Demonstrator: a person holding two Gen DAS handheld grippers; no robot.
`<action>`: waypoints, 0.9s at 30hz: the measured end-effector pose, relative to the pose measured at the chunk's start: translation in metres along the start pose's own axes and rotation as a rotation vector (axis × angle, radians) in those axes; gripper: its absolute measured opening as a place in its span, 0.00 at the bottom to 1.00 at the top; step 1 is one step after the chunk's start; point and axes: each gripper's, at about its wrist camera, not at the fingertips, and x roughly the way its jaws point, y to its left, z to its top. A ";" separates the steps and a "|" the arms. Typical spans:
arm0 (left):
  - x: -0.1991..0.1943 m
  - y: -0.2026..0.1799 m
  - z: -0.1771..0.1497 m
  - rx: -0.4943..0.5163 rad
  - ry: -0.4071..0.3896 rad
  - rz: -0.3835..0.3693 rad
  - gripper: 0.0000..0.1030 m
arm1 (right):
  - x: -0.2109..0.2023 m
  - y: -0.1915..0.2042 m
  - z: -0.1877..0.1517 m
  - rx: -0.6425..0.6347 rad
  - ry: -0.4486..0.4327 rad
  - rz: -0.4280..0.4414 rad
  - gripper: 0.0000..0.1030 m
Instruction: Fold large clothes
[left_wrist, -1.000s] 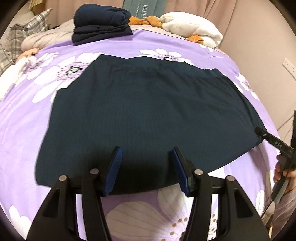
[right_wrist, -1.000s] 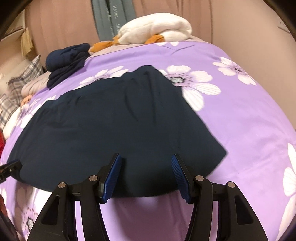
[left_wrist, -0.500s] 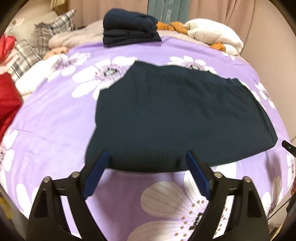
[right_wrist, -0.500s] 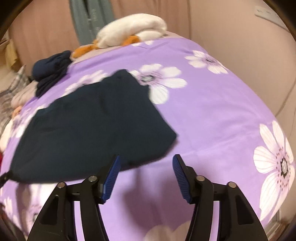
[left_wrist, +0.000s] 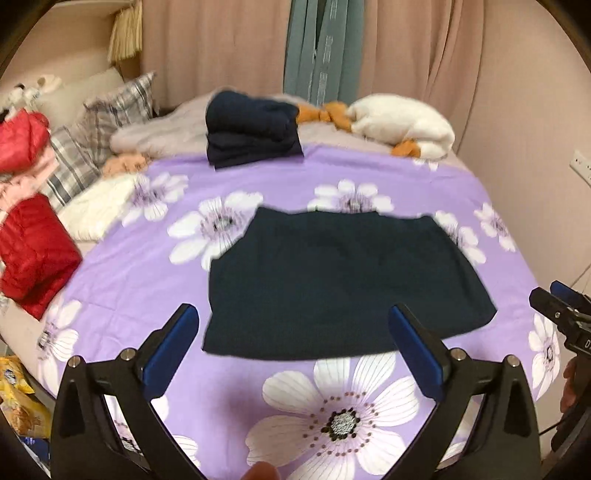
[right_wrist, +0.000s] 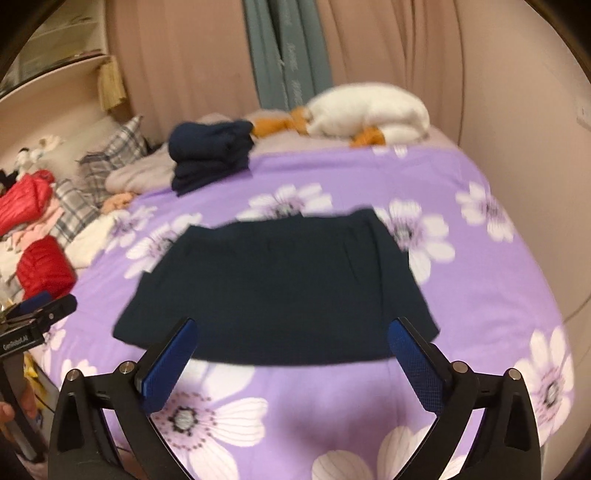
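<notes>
Garment (left_wrist: 343, 280): dark navy knit, flat trapezoid on purple floral bedspread (left_wrist: 258, 177).
Left gripper (left_wrist: 295, 347): jaws just opened wide, empty.
Right gripper (right_wrist: 291, 354): same.

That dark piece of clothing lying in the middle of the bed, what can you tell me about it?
The dark garment is navy, almost black, apparently a soft knit. It lies flat and folded into a rough trapezoid, narrower at the far edge, on the purple flowered bedspread. Only the bedspread touches it; both grippers hang open above its near edge. Blur hides finer detail.

Warm indoor light, motion blur, fisheye-curved edges.
</notes>
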 end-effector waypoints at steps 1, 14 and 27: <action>-0.009 -0.003 0.004 -0.002 -0.012 0.013 0.99 | -0.004 0.002 0.004 -0.008 -0.014 -0.001 0.99; -0.067 -0.019 0.026 0.030 -0.077 0.047 1.00 | -0.053 0.032 0.037 -0.121 -0.125 -0.001 0.99; -0.075 -0.027 0.020 0.070 -0.088 0.098 1.00 | -0.038 0.036 0.031 -0.108 -0.089 0.033 0.99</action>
